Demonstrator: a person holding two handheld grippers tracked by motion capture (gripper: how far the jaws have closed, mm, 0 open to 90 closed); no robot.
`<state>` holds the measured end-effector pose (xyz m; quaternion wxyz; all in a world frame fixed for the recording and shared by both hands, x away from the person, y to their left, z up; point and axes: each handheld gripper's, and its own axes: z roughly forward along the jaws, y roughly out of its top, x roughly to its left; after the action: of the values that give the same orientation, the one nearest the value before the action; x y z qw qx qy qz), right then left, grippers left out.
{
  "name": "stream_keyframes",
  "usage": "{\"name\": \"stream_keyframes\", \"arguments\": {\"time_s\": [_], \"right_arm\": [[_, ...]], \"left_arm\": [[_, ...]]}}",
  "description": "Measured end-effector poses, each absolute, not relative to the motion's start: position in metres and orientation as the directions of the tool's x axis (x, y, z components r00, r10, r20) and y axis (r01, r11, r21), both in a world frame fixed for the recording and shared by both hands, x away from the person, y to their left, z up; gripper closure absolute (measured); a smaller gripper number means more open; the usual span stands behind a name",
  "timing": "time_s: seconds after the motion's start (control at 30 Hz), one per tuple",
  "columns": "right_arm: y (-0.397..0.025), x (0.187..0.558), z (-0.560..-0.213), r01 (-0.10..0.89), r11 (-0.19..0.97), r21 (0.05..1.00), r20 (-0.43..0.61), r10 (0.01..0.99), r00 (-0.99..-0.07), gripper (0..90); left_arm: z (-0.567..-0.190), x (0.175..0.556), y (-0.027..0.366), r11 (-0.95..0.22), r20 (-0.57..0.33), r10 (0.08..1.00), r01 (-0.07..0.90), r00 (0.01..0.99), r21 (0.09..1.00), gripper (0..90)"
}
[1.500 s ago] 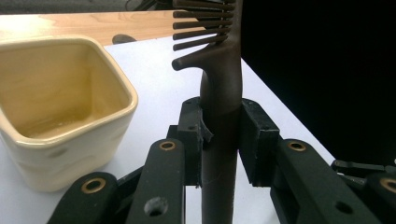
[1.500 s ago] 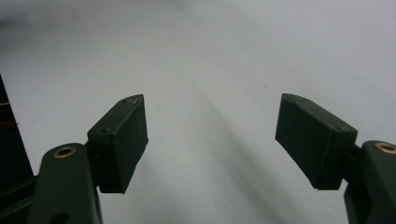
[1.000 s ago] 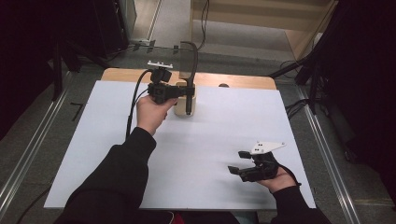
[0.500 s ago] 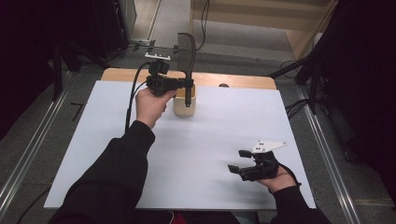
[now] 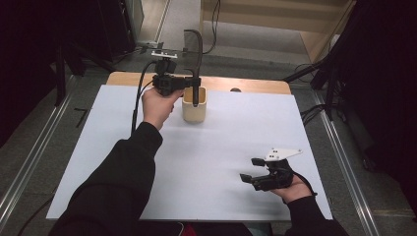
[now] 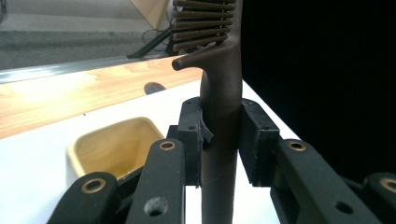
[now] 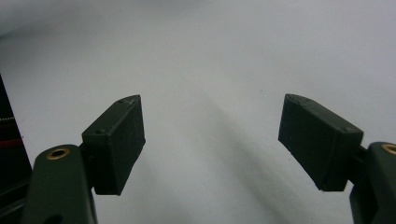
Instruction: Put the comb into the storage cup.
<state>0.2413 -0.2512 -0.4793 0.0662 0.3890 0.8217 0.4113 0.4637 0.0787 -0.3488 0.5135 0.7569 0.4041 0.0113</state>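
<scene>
Your left gripper (image 5: 193, 82) is squeezed tight on the handle of a dark spatula (image 5: 194, 59). In the left gripper view you can see both pads (image 6: 190, 140) pressing the handle from each side, with the slotted end of the spatula (image 6: 219, 70) sticking up above them. The spatula stands almost straight up and down. Its long part runs from the slotted end on top to the handle end at the bottom.

The cup (image 5: 194, 108) is right under your left gripper. In the high view the bottom end of the handle hangs at the cup's open top, and I cannot tell if it is inside yet or just above. In the left gripper view the cup (image 6: 114, 147) sits below and a little to the left of the jaws. So I think the next move is straight down, keeping the handle over the opening.

Your left hand (image 5: 156, 105) is the near one to the cup. Your right hand (image 5: 295, 184) is well apart from it.

Your right gripper (image 5: 251, 172) rests low near the white table (image 5: 221, 147). In the right gripper view its jaws are spread wide and hold nothing.
</scene>
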Motion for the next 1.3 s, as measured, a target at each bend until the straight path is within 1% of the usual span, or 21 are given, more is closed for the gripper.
{"name": "stream_keyframes", "arguments": {"time_s": [0.43, 0.6, 1.03, 1.3], "right_arm": [[-0.251, 0.241, -0.479, 0.586, 0.356, 0.728, 0.213, 0.695, -0.687, 21.0], [-0.25, 0.241, -0.479, 0.583, 0.361, 0.728, 0.212, 0.69, -0.692, 21.1], [-0.25, 0.243, -0.481, 0.585, 0.347, 0.734, 0.224, 0.688, -0.69, 21.0], [-0.251, 0.244, -0.481, 0.59, 0.335, 0.734, 0.229, 0.696, -0.681, 21.1]], "left_arm": [[-0.35, 0.476, 0.076, -0.148, -0.353, 0.647, 0.565, 0.676, 0.812, 72.7], [-0.354, 0.482, 0.074, -0.133, -0.364, 0.65, 0.571, 0.667, 0.81, 72.7], [-0.365, 0.494, 0.07, -0.118, -0.357, 0.671, 0.57, 0.65, 0.813, 72.7], [-0.372, 0.498, 0.068, -0.121, -0.35, 0.659, 0.553, 0.666, 0.824, 72.7]]}}
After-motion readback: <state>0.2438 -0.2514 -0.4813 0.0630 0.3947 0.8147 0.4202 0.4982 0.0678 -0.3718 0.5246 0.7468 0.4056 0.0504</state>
